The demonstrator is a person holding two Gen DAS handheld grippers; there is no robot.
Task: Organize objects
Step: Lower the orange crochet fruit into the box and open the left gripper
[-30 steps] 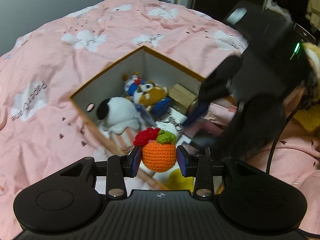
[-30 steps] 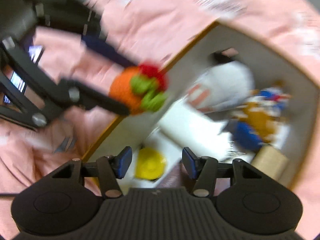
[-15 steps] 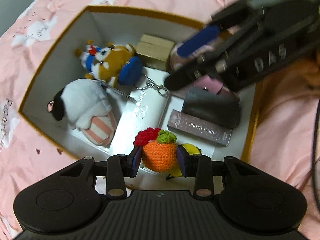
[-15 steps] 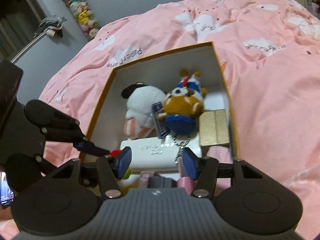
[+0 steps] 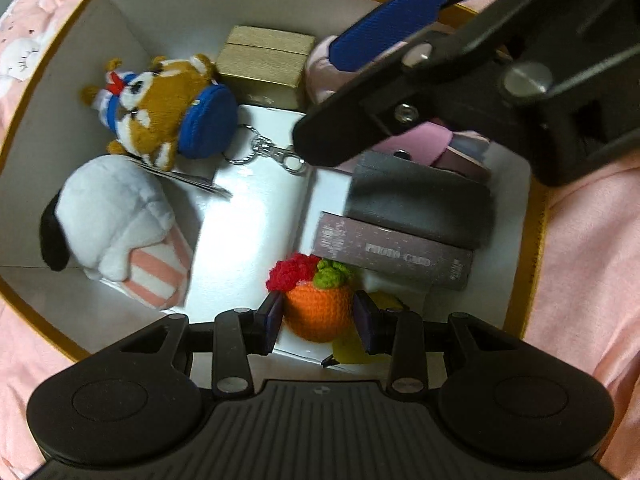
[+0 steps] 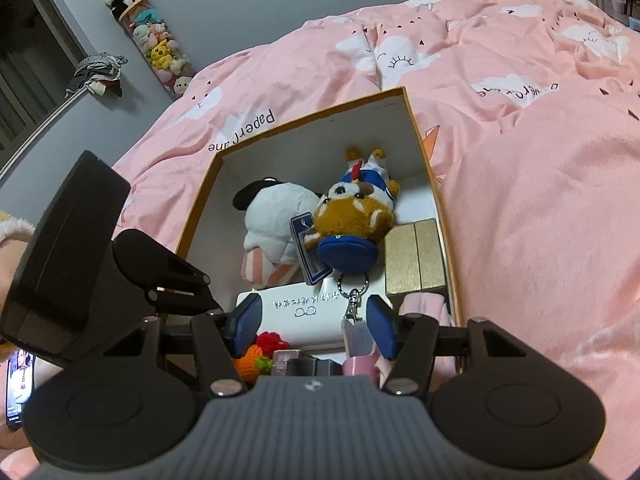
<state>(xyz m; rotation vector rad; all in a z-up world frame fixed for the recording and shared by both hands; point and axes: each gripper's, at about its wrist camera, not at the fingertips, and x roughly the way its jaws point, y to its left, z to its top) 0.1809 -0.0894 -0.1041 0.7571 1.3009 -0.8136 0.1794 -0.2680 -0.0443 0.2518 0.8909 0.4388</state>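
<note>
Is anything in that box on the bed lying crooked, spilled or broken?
Nothing looks broken or spilled. The brown plush lies face down and slanted, overlapping the white plush, its keyring trailing onto the white case. The box is packed loosely.

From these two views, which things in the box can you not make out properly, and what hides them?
- Yellow item: left wrist view, mostly hidden behind the crocheted orange and the left gripper; identity unclear.
- Pink items: left wrist view, covered by the right gripper's finger; in the right wrist view, cut off by the right gripper body.
- White case lettering: too small to read; glare in the left wrist view.
</note>
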